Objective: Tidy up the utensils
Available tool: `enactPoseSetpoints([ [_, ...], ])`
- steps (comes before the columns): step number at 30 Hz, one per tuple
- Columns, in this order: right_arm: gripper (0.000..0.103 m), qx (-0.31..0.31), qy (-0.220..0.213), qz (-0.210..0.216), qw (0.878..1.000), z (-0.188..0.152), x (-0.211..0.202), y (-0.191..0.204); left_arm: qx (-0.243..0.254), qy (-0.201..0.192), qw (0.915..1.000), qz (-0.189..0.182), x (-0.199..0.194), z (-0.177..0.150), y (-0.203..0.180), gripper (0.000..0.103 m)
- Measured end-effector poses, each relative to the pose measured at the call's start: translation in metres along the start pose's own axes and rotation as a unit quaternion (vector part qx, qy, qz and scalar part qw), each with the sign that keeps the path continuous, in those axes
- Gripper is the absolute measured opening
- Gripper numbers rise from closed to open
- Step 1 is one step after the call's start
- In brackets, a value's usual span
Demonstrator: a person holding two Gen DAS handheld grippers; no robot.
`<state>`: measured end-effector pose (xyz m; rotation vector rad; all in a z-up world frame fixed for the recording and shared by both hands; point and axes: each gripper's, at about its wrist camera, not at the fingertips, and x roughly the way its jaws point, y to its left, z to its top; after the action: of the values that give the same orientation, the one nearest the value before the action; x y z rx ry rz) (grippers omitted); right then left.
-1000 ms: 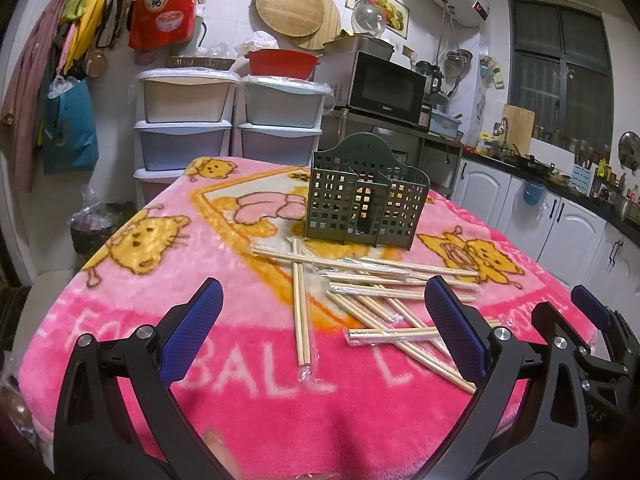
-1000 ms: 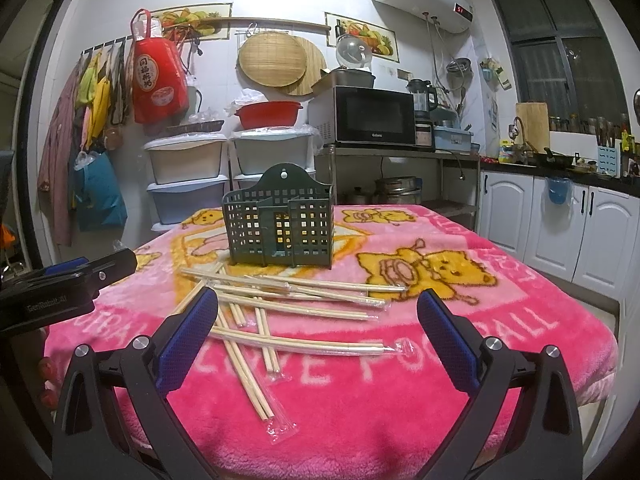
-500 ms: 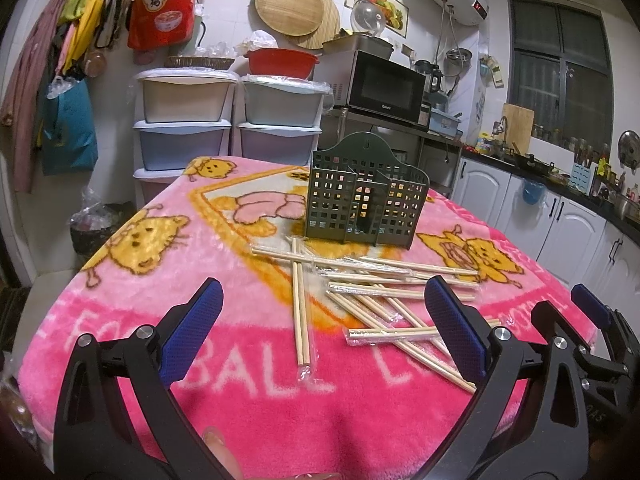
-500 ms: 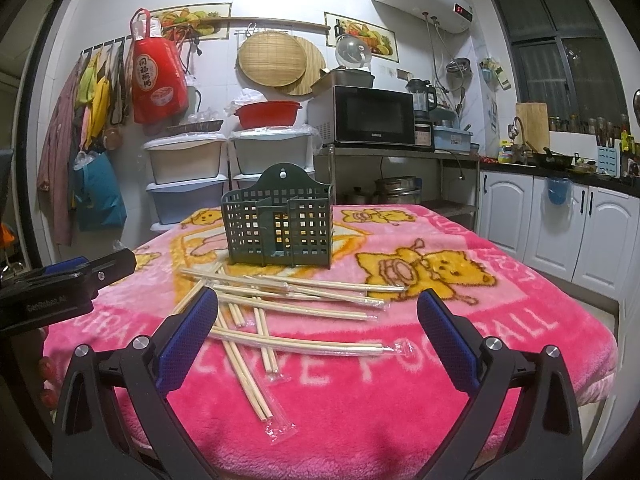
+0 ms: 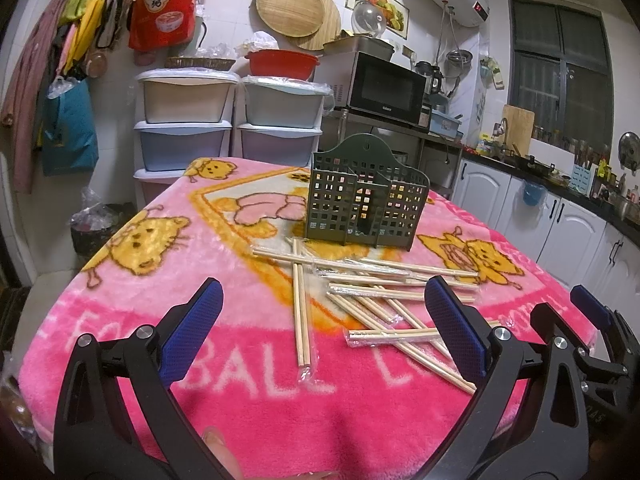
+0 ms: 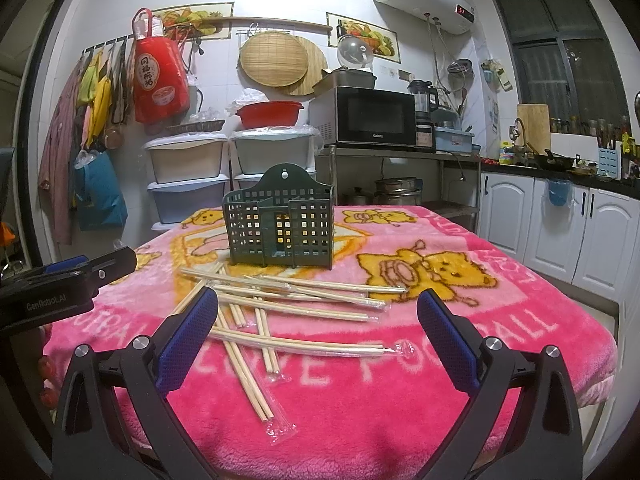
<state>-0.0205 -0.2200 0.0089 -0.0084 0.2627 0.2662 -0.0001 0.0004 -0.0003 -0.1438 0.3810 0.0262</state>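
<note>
Chopsticks point(image 5: 372, 292), most in clear sleeves, lie crossed in a loose pile on the pink blanket point(image 5: 240, 380), just in front of the green caddy point(image 5: 366, 204) standing upright at 12 o'clock; nothing stands between them and either tool. Caddy compartments show nothing inside through the grid walls. Left gripper point(image 5: 324, 332) and right gripper point(image 6: 318, 330) hover wide open and empty; drawers point(image 6: 188, 184) and microwave point(image 6: 372, 120) stand behind.

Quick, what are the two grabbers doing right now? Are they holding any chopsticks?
Left gripper: open, holding nothing.
Right gripper: open, holding nothing.
</note>
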Motion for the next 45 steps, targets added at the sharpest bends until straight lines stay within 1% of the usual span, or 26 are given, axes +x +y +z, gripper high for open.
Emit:
enactPoseSetpoints([
  [6,0.097,-0.01,-0.004,0.004,1.0,0.004,0.001,0.006,-0.007,-0.004,1.0,0.004,-0.002,-0.002,0.003,0.093],
  [12,0.097,-0.013,0.002,0.008,1.0,0.008,0.011,0.002,-0.017,0.002,0.9998,0.013,-0.002,0.009,0.011,0.093],
  [19,0.097,-0.026,0.028,0.015,0.999,0.015,0.027,0.003,-0.026,0.012,0.9993,0.023,0.007,0.013,0.022,0.093],
  [22,0.097,-0.028,0.034,0.02,0.999,0.018,0.032,0.004,-0.029,0.019,0.999,0.028,0.013,0.016,0.027,0.093],
  [30,0.097,-0.034,0.048,0.028,0.998,0.036,0.051,0.006,-0.044,0.031,0.9984,0.016,0.029,0.029,0.041,0.093],
  [35,0.097,-0.024,0.058,0.024,0.998,0.046,0.064,0.001,-0.05,0.041,0.9979,0.013,0.041,0.042,0.042,0.093],
  [38,0.097,-0.022,0.063,0.018,0.998,0.05,0.071,-0.003,-0.046,0.05,0.9974,0.023,0.052,0.051,0.041,0.093],
  [41,0.097,-0.023,0.072,0.01,0.997,0.054,0.08,-0.007,-0.052,0.059,0.9968,0.015,0.062,0.059,0.042,0.093],
  [45,0.097,-0.021,0.085,0.003,0.996,0.059,0.09,-0.015,-0.056,0.08,0.9951,0.015,0.08,0.067,0.042,0.093],
])
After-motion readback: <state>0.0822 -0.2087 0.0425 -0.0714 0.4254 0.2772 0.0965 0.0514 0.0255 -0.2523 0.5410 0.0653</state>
